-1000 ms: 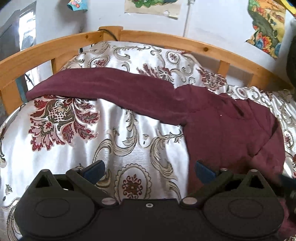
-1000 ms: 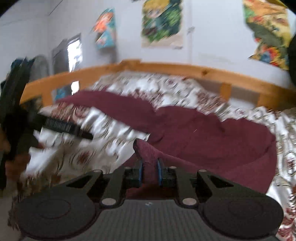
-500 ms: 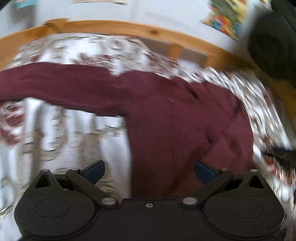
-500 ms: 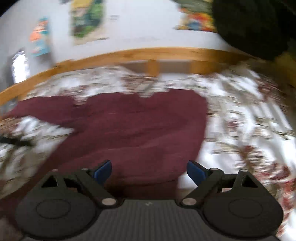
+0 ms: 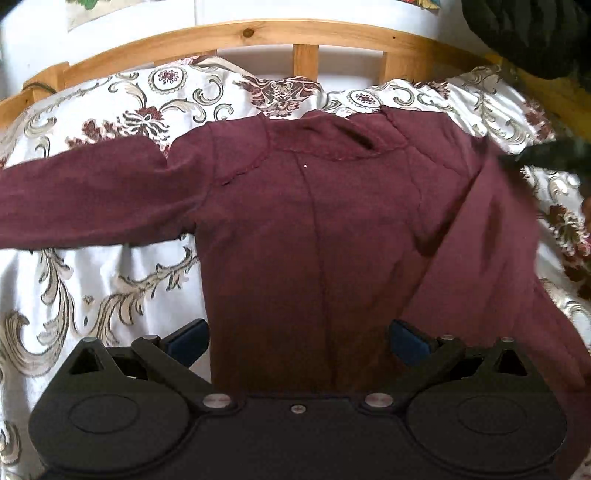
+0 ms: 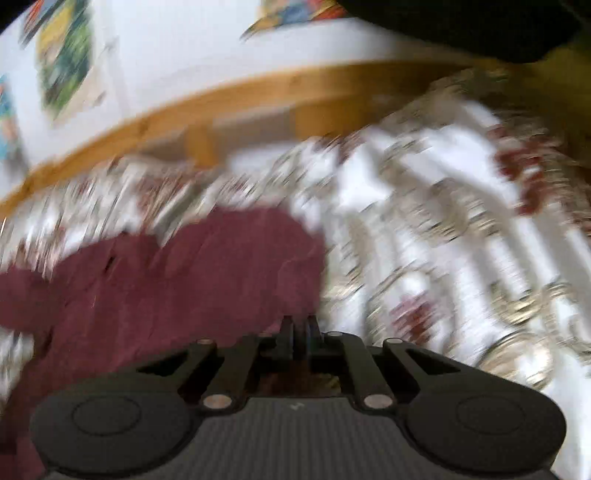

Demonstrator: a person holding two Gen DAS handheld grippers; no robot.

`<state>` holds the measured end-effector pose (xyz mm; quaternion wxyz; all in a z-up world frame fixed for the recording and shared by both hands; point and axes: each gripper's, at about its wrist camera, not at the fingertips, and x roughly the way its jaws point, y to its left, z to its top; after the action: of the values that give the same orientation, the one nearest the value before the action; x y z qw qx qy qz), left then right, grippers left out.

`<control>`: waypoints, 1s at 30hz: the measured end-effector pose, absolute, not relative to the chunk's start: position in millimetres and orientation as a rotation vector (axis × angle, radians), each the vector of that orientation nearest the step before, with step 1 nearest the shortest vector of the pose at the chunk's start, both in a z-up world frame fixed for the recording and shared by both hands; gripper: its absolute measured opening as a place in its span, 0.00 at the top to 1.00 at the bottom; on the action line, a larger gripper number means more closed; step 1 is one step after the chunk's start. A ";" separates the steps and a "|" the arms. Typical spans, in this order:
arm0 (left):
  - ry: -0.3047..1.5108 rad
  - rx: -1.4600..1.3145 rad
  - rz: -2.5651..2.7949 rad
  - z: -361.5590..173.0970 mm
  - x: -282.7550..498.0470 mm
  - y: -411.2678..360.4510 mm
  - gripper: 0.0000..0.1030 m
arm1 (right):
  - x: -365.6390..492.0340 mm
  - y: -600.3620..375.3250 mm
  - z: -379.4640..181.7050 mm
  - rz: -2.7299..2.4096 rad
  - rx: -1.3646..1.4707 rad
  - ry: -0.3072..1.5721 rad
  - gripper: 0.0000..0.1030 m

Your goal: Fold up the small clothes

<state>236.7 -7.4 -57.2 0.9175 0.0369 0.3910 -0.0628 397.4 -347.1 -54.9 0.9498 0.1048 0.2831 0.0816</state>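
A maroon long-sleeved top [image 5: 314,229] lies on a floral satin bedspread [image 5: 92,288], neck toward the headboard, its left sleeve [image 5: 85,195] stretched out to the left. Its right side is folded in over the body. My left gripper [image 5: 297,341] is open and empty, its fingers straddling the top's lower body. My right gripper [image 6: 303,336] has its jaws together at the right edge of the top [image 6: 166,288]; blur hides whether cloth is pinched. It shows as a dark blur at the right in the left wrist view [image 5: 550,155].
A wooden slatted bed rail [image 5: 306,59] runs along the far side of the bed against a white wall with posters [image 6: 62,59]. A dark bulky object [image 5: 528,33] sits at the top right corner.
My left gripper swung right from the bare bedspread to over the top's body. My right gripper let go of the cloth, opened, moved right, and its jaws have now come together.
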 end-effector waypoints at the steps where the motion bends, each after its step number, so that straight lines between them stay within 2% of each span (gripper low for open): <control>1: 0.809 0.096 -0.126 -58.7 239.2 -10.9 0.01 | 399.2 -353.5 -53.4 0.145 0.222 0.567 0.93; 3: 0.831 0.153 -0.118 -64.7 245.7 -19.5 0.01 | 405.5 -361.6 -58.1 0.147 0.236 0.589 0.92; 5: 0.840 0.206 -0.088 -70.6 249.0 -26.2 0.01 | 406.2 -363.5 -65.1 0.124 0.223 0.631 0.77; 6: 0.840 0.219 -0.080 -72.1 248.4 -27.4 0.01 | 400.1 -364.9 -67.5 0.117 0.225 0.628 0.57; 7: 0.840 0.222 -0.079 -72.5 247.5 -27.9 0.01 | 391.5 -367.9 -68.6 0.121 0.239 0.609 0.49; 9: 0.833 0.201 -0.085 -69.6 243.0 -25.0 0.01 | 374.8 -371.5 -69.6 0.142 0.246 0.599 0.47; 12: 0.810 0.093 -0.141 -60.2 233.2 -14.7 0.01 | 349.5 -372.9 -75.0 0.224 0.237 0.625 0.38; 14: 0.804 0.035 -0.172 -57.6 228.3 -11.7 0.01 | 337.7 -367.4 -81.2 0.260 0.198 0.653 0.38; 15: 0.809 0.033 -0.177 -58.3 226.9 -13.3 0.01 | 335.0 -363.4 -84.4 0.250 0.163 0.665 0.43; 16: 0.822 0.059 -0.172 -60.5 226.7 -17.0 0.01 | 334.7 -358.6 -87.8 0.240 0.141 0.680 0.63; 17: 0.837 0.095 -0.157 -63.8 227.2 -21.2 0.01 | 335.9 -357.7 -92.0 0.232 0.142 0.703 0.78; 18: 0.855 0.139 -0.135 -67.7 227.8 -25.8 0.01 | 335.3 -355.8 -93.0 0.214 0.163 0.715 0.88; 21: 0.864 0.174 -0.095 -76.1 225.8 -29.7 0.01 | 327.0 -357.1 -88.6 0.155 0.203 0.699 0.90; 24: 0.868 0.126 -0.087 -75.6 225.0 -22.6 0.01 | 321.2 -354.6 -92.2 0.152 0.212 0.699 0.90; 26: 0.863 0.087 -0.078 -71.4 223.2 -15.6 0.01 | 312.0 -351.8 -87.7 0.151 0.230 0.692 0.84; 27: 0.860 0.069 -0.071 -68.9 222.3 -11.4 0.01 | 306.9 -349.4 -83.4 0.154 0.238 0.679 0.77; 28: 0.850 0.048 -0.063 -65.1 219.5 -5.3 0.01 | 297.1 -345.2 -77.5 0.158 0.233 0.662 0.62; 30: 0.813 0.024 -0.036 -54.8 210.9 10.6 0.01 | 276.6 -334.6 -66.6 0.168 0.209 0.626 0.45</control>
<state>210.9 10.6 -54.8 0.9182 0.0118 0.3955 -0.0173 276.6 -334.6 -66.6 0.9426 0.1024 0.3070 0.0826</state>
